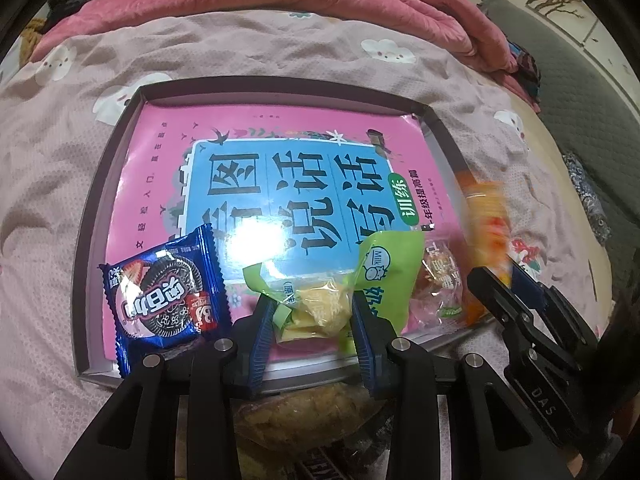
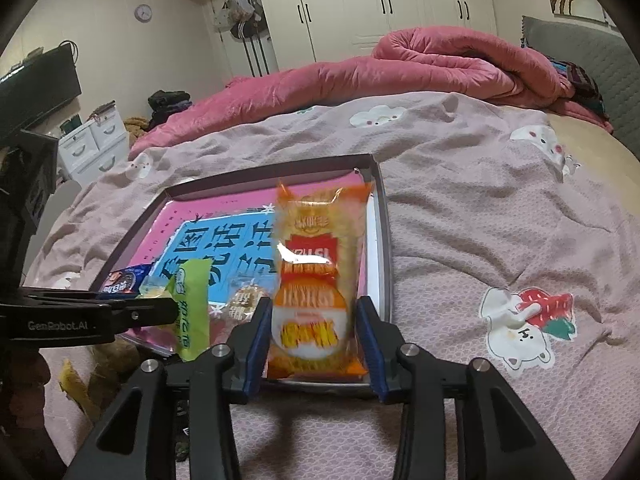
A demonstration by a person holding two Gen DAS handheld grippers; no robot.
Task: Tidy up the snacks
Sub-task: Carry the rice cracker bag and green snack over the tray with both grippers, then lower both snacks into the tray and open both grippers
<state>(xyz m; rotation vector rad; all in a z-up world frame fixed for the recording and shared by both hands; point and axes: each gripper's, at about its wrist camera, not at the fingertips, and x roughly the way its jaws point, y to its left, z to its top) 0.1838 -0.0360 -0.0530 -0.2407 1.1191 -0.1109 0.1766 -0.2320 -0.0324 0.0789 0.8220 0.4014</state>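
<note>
A shallow grey tray [image 1: 105,184] lies on the bed, lined with a pink and blue book [image 1: 280,184]. My left gripper [image 1: 314,330] is shut on a green milk-snack packet [image 1: 320,280] over the tray's near edge. A blue cookie packet [image 1: 164,300] lies in the tray's near left corner. A clear-wrapped pastry [image 1: 440,280] lies at its near right. My right gripper [image 2: 314,344] is shut on an orange snack packet [image 2: 316,276], blurred, held upright above the tray's [image 2: 384,240] right side. The right gripper also shows in the left wrist view [image 1: 508,280].
The bed has a pink-grey cover with cloud prints [image 2: 480,220] and a rolled red quilt [image 2: 400,64] at the back. A brown bread packet [image 1: 308,420] lies on the bed below my left gripper. White wardrobes [image 2: 380,0] and a small drawer unit [image 2: 92,144] stand beyond the bed.
</note>
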